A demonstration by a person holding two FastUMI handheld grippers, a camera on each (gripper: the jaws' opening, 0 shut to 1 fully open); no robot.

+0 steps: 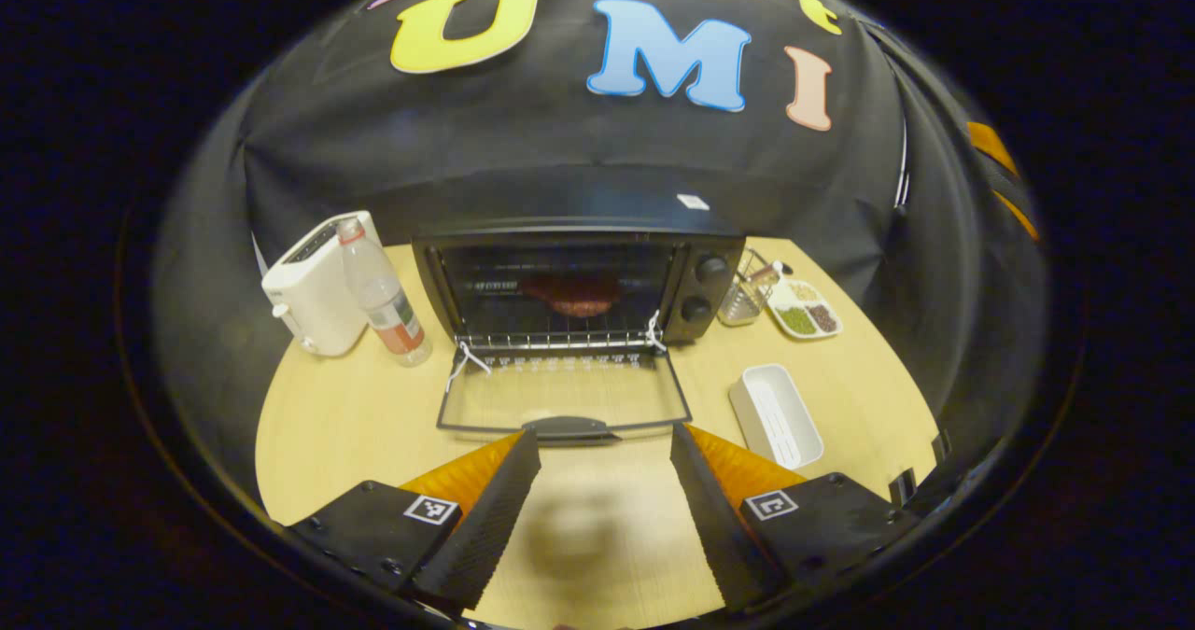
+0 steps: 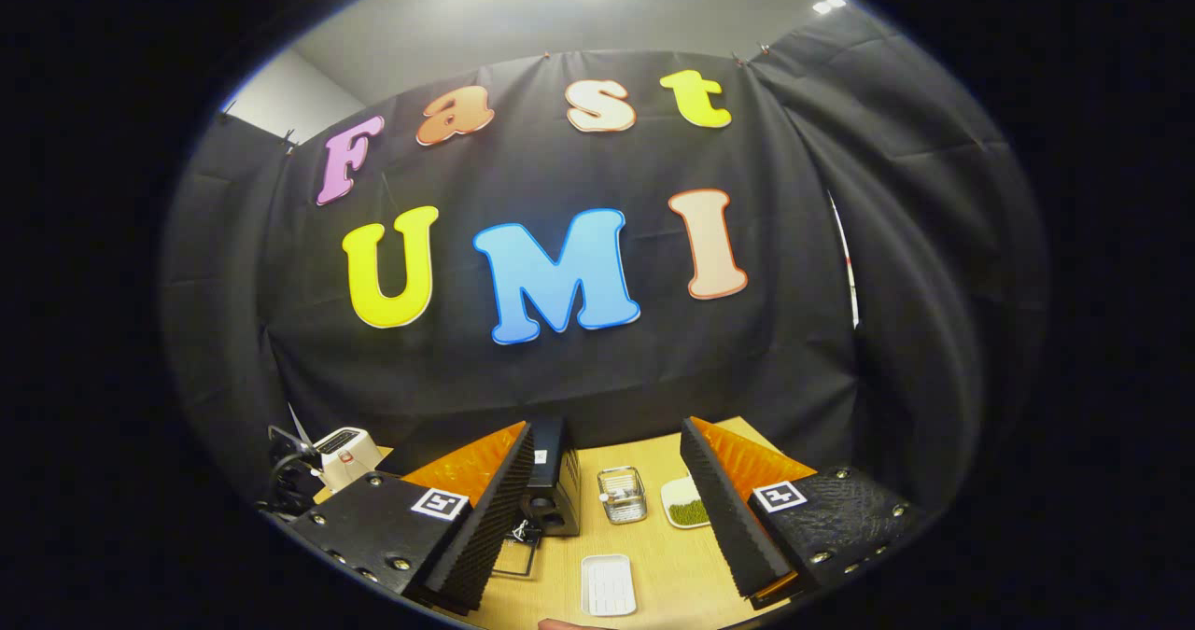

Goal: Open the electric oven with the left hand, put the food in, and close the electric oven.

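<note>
A black electric oven [image 1: 579, 280] stands at the back of the round wooden table [image 1: 336, 415]. Its glass door [image 1: 565, 392] lies folded down flat, handle [image 1: 569, 427] toward me. A reddish-brown piece of food [image 1: 574, 294] rests on the wire rack inside. My left gripper [image 1: 602, 453] hovers open just in front of the door handle, with nothing between its fingers. In the right gripper view, the oven [image 2: 553, 476] shows from its side, partly hidden by a finger. My right gripper [image 2: 607, 490] is open, empty, raised and pointed at the wall.
A white toaster [image 1: 313, 285] and a plastic bottle [image 1: 383, 299] stand left of the oven. To its right are a wire basket [image 1: 747, 294], a divided dish of grains [image 1: 805, 311] and a white rectangular tray [image 1: 775, 415]. The tray [image 2: 607, 585] also lies below the right gripper.
</note>
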